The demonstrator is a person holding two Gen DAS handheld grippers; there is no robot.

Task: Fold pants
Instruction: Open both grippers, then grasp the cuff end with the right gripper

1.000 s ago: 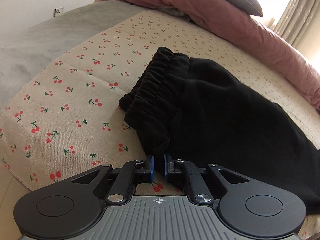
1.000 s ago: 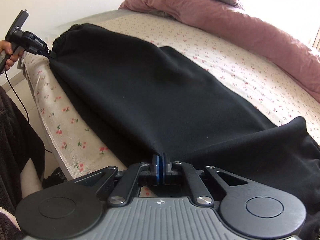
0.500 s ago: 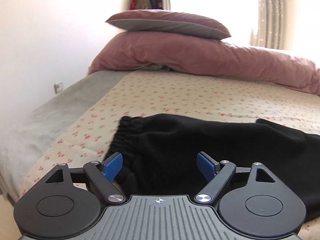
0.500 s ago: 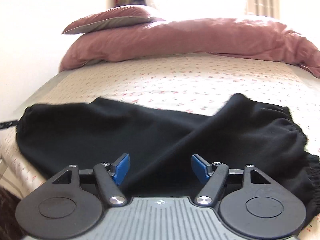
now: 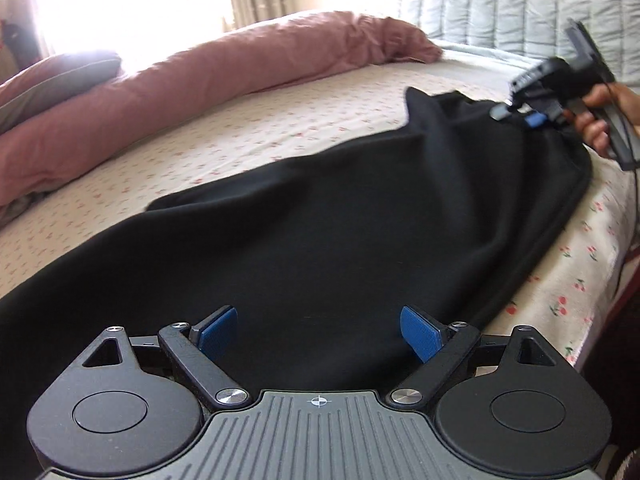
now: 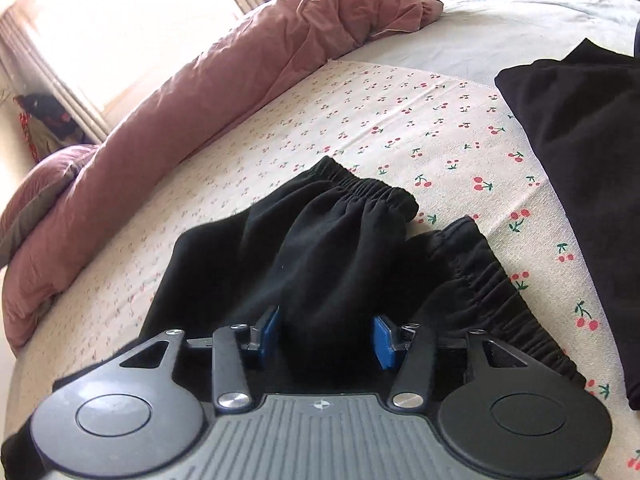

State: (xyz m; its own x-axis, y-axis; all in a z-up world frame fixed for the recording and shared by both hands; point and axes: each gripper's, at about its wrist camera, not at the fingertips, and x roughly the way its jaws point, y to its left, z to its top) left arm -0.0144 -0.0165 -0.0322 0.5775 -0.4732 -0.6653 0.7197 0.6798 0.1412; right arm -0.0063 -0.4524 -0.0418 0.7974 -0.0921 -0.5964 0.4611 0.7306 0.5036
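- bright window light floods the upper left of both views, over a bed spread with a cream sheet printed with small red cherries [image 6: 400,128].
- long dusty-pink duvet roll [image 5: 200,84] runs across the far side of the bed, and a pale quilted headboard [image 5: 512,0] fills the upper right of the left wrist view.
- black soft-fabric pants [image 5: 320,220] lie stretched along the near edge of the bed, filling the middle of the left wrist view.
- left gripper [image 5: 318,330] sits low in its frame with its blue pads wide apart and the jaws opening; black cloth lies below and between the pads, and neither pad presses on it.
- right gripper [image 6: 325,334] shows at the bottom of its own view, jaws closing, blue pads about half apart; a bunched fold of the pants rises between them, though neither pad is seen pressing on it.
- just beyond that fold, the two elastic gathered cuffs of the pants [image 6: 360,192] rest on the cherry sheet, centre frame.
- in the left wrist view the right gripper appears blurred at the upper right, over the far end of the pants, with a hand [image 5: 600,120] around its handle.
- another dark folded cloth [image 6: 580,160] lies at the right edge of the right wrist view, apart from the cuffs.
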